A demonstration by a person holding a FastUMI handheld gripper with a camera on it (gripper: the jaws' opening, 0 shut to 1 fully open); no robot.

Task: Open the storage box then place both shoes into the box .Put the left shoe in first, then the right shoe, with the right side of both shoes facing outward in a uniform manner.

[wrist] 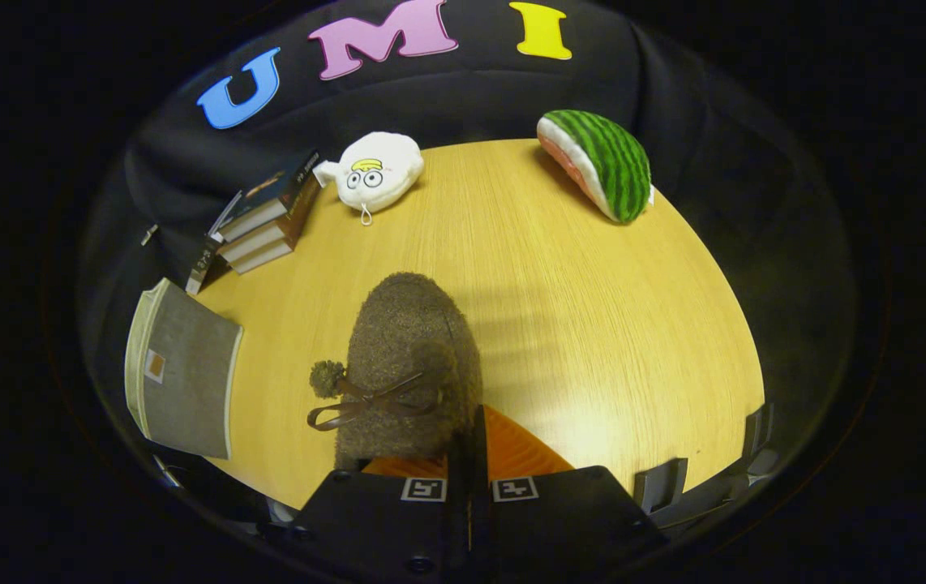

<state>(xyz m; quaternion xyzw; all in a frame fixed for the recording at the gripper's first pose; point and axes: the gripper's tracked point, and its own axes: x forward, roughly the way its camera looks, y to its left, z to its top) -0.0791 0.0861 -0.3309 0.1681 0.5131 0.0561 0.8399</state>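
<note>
While its fingers press together on the heel edge of the brown shoe (410, 357), the gripper (469, 454) holds it above the tabletop (593, 308). The grey storage box (183, 377) sits well apart, beside stacked books (264, 223).

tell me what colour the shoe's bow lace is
Dark brown, on the fuzzy brown shoe; clearest in the gripper view.

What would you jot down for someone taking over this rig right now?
Tool: fingers closed together on the rear edge of a fuzzy brown shoe, which sticks out ahead of them over the table.
Grey box: off to the left of the shoe, at the table's edge; I cannot tell whether it is open.
Done: one shoe gripped.
Left: get this shoe into the box, then the other, right sides facing out. Which shoe this is, I can't tell.
Books, a white plush and a watermelon plush sit beyond.
</note>
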